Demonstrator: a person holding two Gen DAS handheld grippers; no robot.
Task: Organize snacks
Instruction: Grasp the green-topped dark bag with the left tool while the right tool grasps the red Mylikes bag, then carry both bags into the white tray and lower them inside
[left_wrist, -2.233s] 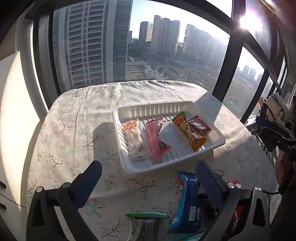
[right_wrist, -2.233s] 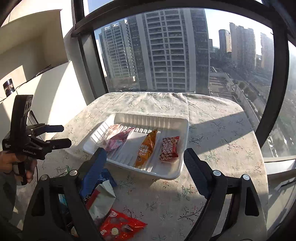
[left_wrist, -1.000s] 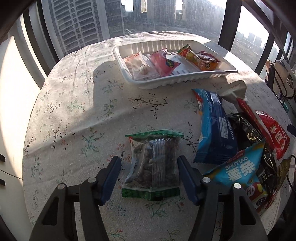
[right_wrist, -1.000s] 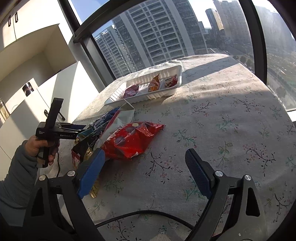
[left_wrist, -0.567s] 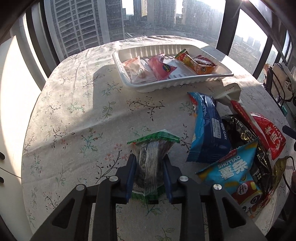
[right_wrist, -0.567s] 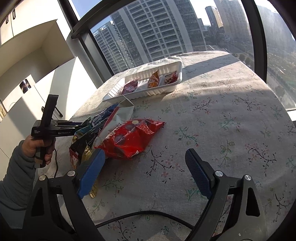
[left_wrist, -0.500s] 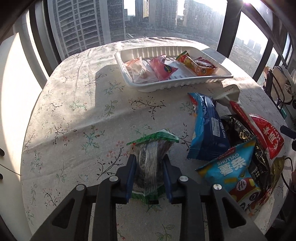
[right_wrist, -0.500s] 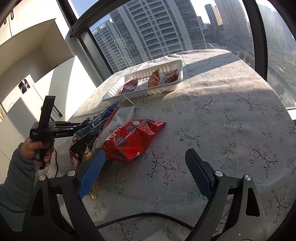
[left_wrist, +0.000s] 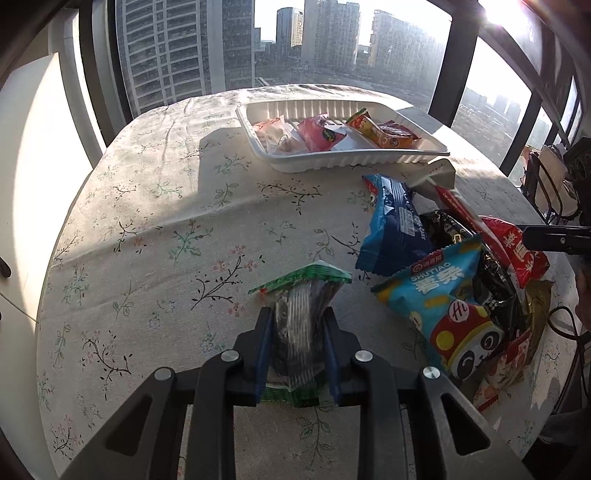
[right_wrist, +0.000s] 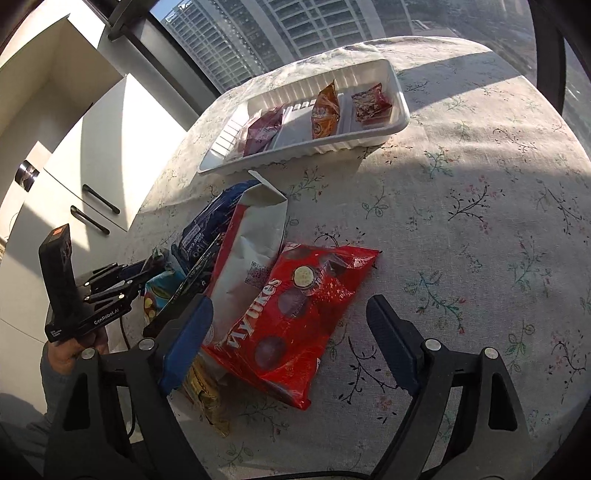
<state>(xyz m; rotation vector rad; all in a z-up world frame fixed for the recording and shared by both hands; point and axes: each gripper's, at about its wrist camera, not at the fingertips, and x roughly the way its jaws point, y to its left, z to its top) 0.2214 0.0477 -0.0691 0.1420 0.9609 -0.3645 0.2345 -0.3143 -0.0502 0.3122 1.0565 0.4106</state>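
Snack packet (left_wrist: 301, 314), light and crinkly, sits pinched at its middle by the left gripper (left_wrist: 297, 354); right gripper (right_wrist: 288, 328) hangs spread over the red bag (right_wrist: 291, 314).

Tray (left_wrist: 354, 162) sits at the far side of the worktop (left_wrist: 147, 221) w/ four packets side by side in it. Snack pile (left_wrist: 454, 273) is nearer, right of center. Seed packet (left_wrist: 301, 314) is left of the pile, pinched in the left tool (left_wrist: 297, 354). Right tool (right_wrist: 291, 332) is over the pile's near end, fingers wide apart.

Glossy foil packets (right_wrist: 291, 314), ribbed plastic tray (left_wrist: 354, 159)
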